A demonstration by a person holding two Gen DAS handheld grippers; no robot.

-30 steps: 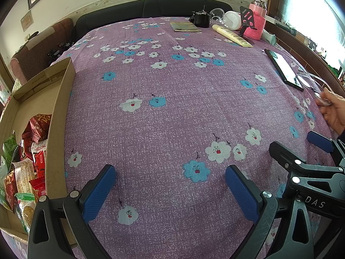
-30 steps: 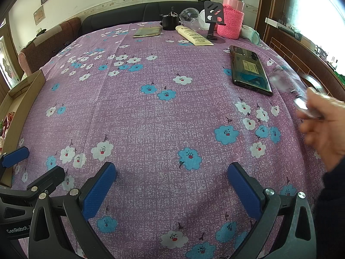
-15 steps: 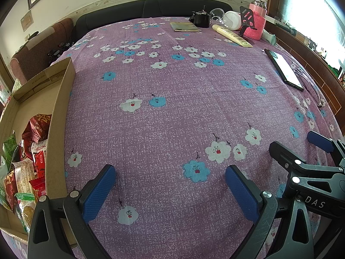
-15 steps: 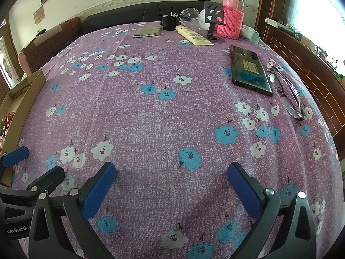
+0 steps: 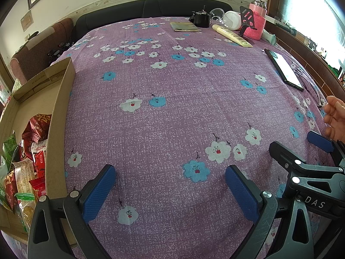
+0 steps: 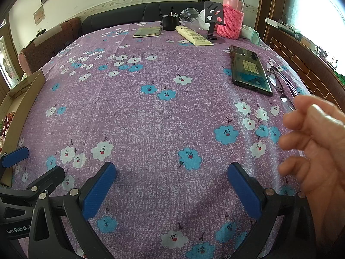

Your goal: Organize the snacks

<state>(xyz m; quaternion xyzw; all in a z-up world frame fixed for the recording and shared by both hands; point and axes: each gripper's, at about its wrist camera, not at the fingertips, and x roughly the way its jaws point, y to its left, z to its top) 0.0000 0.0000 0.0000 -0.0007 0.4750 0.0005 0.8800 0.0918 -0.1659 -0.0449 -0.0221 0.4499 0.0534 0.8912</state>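
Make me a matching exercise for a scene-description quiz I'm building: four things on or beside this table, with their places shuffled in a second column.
Things:
1. snack packets
2. phone
3. glasses
4. pink flask

Places:
A. far end of the table, behind the black stand
B. right of the phone, near the table edge
C. inside the cardboard box
D. flat on the flowered cloth, left of the glasses

Pairs: 1-C, 2-D, 3-B, 4-A

Low, forward — shared floral tablecloth [image 5: 172, 112]
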